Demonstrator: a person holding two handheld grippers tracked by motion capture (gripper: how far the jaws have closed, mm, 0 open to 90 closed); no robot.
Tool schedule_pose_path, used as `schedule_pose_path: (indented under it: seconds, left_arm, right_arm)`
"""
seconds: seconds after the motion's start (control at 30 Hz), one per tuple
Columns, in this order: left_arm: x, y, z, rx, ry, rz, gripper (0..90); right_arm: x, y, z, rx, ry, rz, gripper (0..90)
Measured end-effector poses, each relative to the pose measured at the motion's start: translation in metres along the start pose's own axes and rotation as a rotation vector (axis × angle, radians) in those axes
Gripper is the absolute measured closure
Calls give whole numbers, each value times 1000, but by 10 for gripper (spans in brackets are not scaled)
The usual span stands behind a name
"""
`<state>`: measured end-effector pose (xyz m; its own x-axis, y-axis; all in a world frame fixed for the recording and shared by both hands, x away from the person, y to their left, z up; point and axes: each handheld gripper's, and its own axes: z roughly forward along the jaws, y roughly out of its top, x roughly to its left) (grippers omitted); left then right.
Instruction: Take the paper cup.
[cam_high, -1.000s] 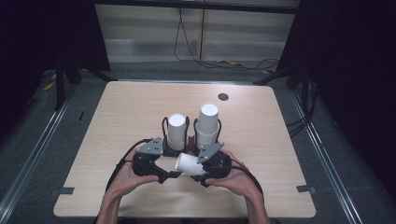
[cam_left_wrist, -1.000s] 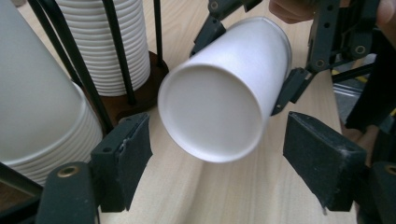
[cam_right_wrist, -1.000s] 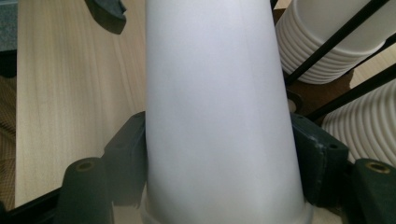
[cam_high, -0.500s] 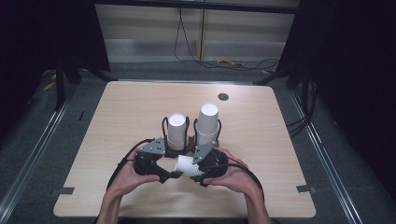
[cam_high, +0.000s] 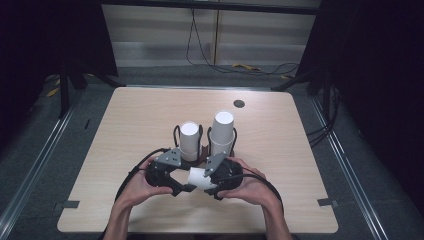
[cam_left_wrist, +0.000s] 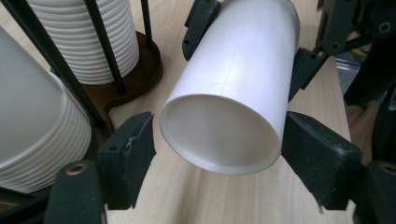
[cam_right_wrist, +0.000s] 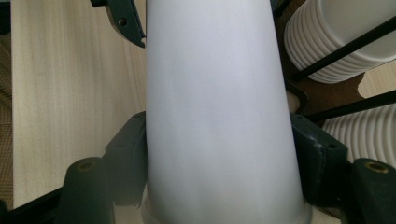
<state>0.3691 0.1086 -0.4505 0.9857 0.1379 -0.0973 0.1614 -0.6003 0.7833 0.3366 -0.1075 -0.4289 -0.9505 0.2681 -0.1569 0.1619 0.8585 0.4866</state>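
1. Left gripper (cam_high: 186, 187): black body, grey three-cornered plate at its 12 o'clock, black cable looping off at 9 o'clock.
2. Right gripper (cam_high: 212, 189): matching black, brass-coloured screws near the jaws.
3. Forearms bare, no sleeves.

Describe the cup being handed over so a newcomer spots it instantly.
On the wooden table, near its front edge, two cup stacks stand in a wire rack. Just in front of them, a single white paper cup is held between the two grippers. Unlike the upright stacks, it lies sideways.

We see a plain white paper cup (cam_high: 199, 177) lying on its side low in the centre of the frame, its narrow base pointing left, just below two cup stacks (cam_high: 222, 131)
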Motion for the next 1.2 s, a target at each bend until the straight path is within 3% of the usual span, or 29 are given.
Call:
schedule_pose_path:
  seconds: [0.1,0.23,0.37,0.53,0.8,1.07,1.2]
  left_arm:
    - [0,1,3,14,-19,-1,275]
    - [0,4,5,63,-19,29,280]
    - [0,4,5,100,-23,51,305]
    - [1,2,8,122,-38,49,288]
    - [3,2,10,107,-58,33,290]
    - [2,2,13,112,-68,52,268]
    - [1,2,13,114,-79,60,299]
  right_arm:
    - [0,2,1,13,6,-10,304]
    - [2,7,4,55,3,-24,304]
    - [2,8,7,60,12,-36,304]
    - [4,11,11,77,27,-47,304]
    - [3,15,15,78,38,-45,303]
    - [5,16,14,51,52,-54,303]
    - [4,15,15,51,51,-62,300]
